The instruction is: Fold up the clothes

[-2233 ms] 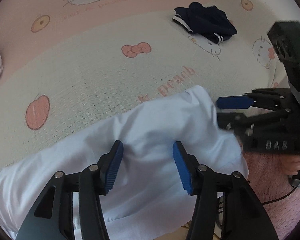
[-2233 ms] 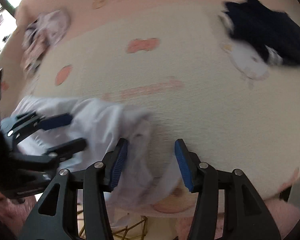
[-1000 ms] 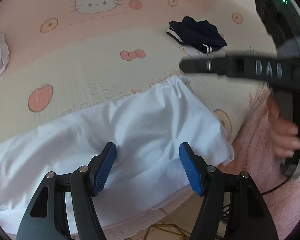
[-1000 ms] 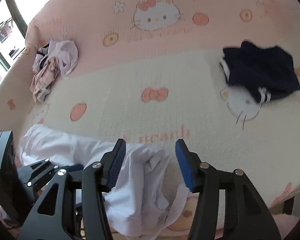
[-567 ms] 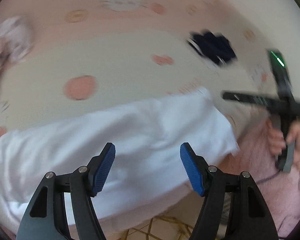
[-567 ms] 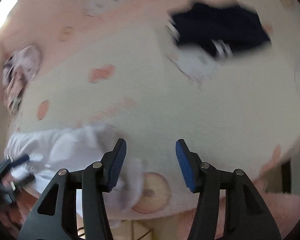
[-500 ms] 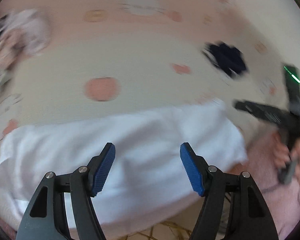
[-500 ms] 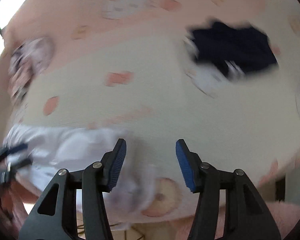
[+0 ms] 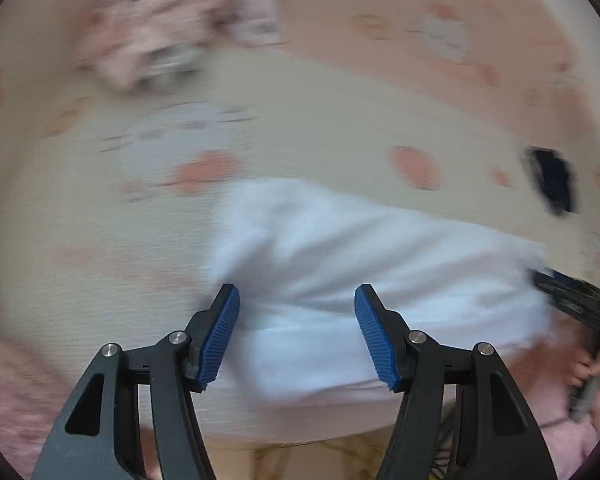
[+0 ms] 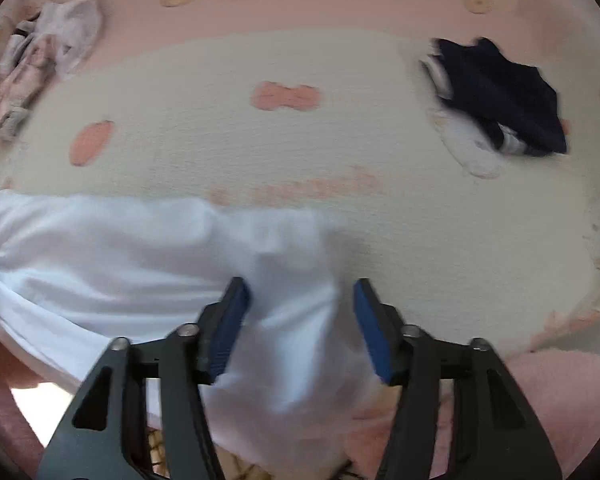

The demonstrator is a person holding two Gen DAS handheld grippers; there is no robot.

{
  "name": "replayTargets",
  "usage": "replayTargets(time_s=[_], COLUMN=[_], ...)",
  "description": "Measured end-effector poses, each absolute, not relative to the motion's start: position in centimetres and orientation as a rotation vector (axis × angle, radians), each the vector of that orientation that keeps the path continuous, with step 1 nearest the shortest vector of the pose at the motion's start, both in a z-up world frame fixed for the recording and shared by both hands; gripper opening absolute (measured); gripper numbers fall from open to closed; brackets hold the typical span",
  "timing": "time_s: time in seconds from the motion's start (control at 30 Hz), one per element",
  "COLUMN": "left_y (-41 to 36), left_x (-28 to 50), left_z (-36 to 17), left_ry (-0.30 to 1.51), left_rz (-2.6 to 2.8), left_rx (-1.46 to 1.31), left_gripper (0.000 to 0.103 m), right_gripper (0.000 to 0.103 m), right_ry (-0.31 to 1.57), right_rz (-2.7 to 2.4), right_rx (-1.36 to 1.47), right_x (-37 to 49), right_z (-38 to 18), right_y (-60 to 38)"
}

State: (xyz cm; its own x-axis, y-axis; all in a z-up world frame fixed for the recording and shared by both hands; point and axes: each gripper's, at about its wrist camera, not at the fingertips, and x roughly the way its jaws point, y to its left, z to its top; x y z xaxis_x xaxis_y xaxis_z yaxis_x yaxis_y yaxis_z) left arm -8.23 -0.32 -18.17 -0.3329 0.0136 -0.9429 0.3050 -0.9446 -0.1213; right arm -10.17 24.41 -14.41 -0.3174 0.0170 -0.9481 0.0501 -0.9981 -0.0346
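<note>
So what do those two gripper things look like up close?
Each gripper, left and right, has two black plastic arms with cut-out holes and silver pivot screws. The fingers end in bright blue ribbed pads. In the left wrist view a small green light glows on the other gripper's black body, and a thin dark cable trails below it.

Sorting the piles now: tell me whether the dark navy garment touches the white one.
No. The navy garment lies apart from the white garment, with bare sheet between them.
</note>
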Motion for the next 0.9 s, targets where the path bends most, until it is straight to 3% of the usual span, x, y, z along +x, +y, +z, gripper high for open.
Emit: replayTargets(time_s=[0.27,0.37,0.43,0.77,0.87,0.9], left_y=[1.0,1.1,0.1,-4.3,-2.5,-2.0], left_x=[-8.3,-8.3,-7.5,-6.1,-6.0,-6.0], left_z=[-16.6,-18.8,-19.1,-19.5,-20.5,-20.4], left_ry=[0.349,0.246,0.335,0.859,0.764,0.774], left_rz=[-2.503,-2.381,-2.336,-2.357,-2.341,-2.359], left_rx=[1.661,1.778,1.807,1.759,1.795,1.799], left_gripper=[0.063,0.068,0.077,0.077,0.077,0.076], right_gripper=[0.058,0.056,0.057,0.062,0.071,0.068], right_ry=[-0.208,-0.074,-0.029,-0.556,-0.384,-0.311], right_rz=[-2.452,-2.449,-2.487,-2.320,-2.312,-2.321], right_rx=[1.659,1.801,1.908,1.891,1.895,1.890], right_x=[-7.2,-6.7,-6.7,-6.5,-6.6,-6.5], right_z=[-12.0,-13.4,-14.1,-14.7,-14.8,-14.7], right_y=[25.0,23.7,24.1,25.6,22.7,21.6])
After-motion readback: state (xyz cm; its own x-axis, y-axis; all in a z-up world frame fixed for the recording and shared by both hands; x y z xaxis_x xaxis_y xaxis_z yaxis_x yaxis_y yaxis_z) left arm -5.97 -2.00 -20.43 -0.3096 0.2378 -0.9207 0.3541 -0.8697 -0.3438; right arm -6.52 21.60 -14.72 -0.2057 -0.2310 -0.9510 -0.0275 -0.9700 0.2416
